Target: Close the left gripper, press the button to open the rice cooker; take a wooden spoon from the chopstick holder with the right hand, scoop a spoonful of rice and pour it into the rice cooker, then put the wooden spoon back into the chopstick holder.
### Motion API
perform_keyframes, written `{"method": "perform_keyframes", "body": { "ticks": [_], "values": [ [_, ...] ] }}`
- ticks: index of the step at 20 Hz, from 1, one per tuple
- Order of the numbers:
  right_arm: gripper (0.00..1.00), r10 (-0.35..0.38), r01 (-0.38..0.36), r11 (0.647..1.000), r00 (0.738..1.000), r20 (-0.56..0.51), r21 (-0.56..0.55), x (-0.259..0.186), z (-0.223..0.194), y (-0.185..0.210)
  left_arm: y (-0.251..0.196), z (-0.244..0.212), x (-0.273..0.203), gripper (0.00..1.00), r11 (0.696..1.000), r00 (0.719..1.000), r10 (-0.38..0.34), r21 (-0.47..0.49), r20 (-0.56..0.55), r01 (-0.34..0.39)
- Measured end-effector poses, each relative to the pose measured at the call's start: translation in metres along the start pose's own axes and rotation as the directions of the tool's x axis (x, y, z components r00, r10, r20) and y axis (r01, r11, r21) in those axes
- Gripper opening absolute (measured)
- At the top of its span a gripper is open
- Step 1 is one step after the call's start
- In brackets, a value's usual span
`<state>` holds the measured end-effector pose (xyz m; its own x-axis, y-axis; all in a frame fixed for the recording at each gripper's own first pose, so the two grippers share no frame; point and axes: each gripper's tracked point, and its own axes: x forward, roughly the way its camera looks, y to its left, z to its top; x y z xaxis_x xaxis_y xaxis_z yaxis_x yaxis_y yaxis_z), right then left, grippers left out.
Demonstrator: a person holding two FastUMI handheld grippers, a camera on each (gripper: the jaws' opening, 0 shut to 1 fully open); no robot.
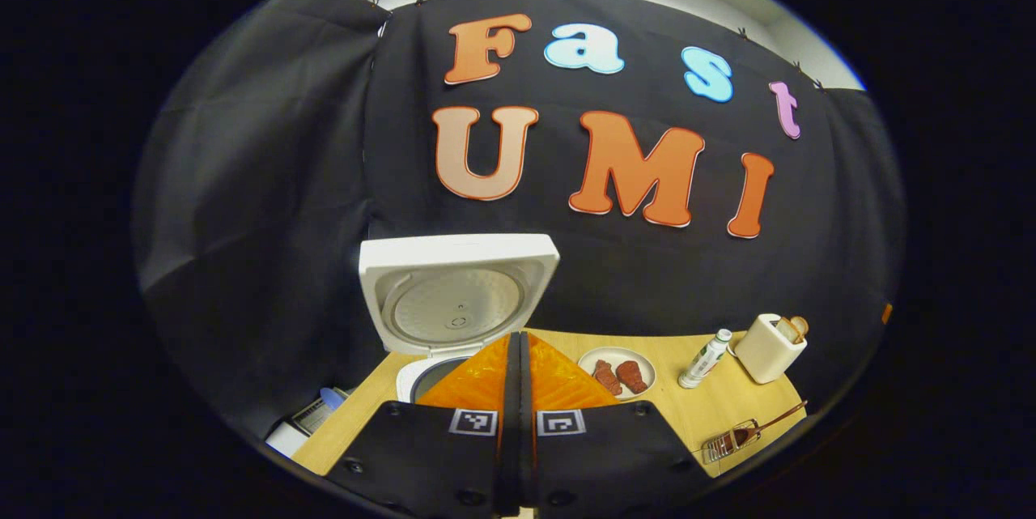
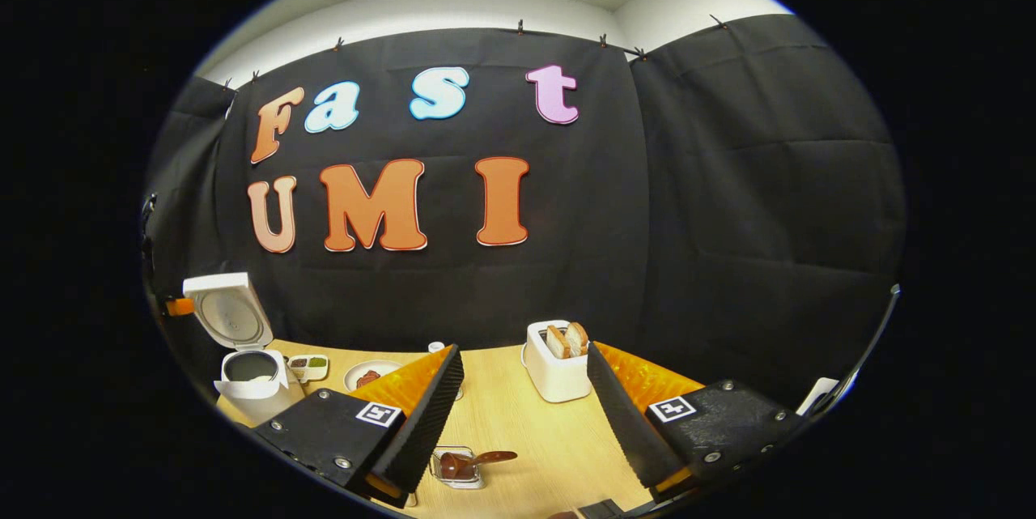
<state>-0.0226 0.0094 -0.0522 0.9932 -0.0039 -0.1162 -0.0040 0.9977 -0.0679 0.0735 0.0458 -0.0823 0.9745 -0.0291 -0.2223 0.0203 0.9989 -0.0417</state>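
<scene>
The white rice cooker [image 1: 421,377] stands with its lid [image 1: 457,292] swung up, and the dark inner pot shows. My left gripper [image 1: 518,349] is shut with nothing between its fingers, just in front of the cooker's rim. In the right gripper view the cooker [image 2: 251,380] stands at the far left. The wooden spoon [image 2: 477,461] rests in a small clear chopstick holder [image 2: 455,466] on the table, its handle pointing right. My right gripper [image 2: 524,353] is open and empty above the holder. The holder [image 1: 728,440] also appears at the table's right front.
A white toaster [image 2: 554,363] with bread slices stands behind the right gripper. A plate [image 1: 595,357] with two brown pieces and a small bottle [image 1: 704,359] sit mid-table. A small divided dish [image 2: 309,367] lies beside the cooker. The wooden table [image 2: 518,422] ends close in front.
</scene>
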Motion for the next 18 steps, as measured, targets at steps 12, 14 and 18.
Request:
{"method": "perform_keyframes", "body": {
  "ticks": [12, 14, 18],
  "values": [
    [0.95, 0.014, -0.016, 0.991, 1.000, 0.015, 0.135, 0.018, -0.078, 0.012, 0.022, 0.030, -0.053, 0.16, 1.000, 0.995, 0.030, 0.004, 0.097, -0.030],
    [0.95, 0.010, -0.007, 0.992, 1.000, -0.022, 0.128, 0.027, -0.108, 0.015, 0.024, 0.030, -0.058, 0.36, 1.000, 0.995, 0.030, -0.011, 0.094, -0.029],
    [0.95, 0.000, 0.012, 0.992, 0.995, -0.099, 0.122, 0.045, -0.159, 0.020, 0.037, 0.037, -0.067, 0.57, 0.998, 0.991, 0.067, -0.007, 0.119, -0.067]
  ]
}}
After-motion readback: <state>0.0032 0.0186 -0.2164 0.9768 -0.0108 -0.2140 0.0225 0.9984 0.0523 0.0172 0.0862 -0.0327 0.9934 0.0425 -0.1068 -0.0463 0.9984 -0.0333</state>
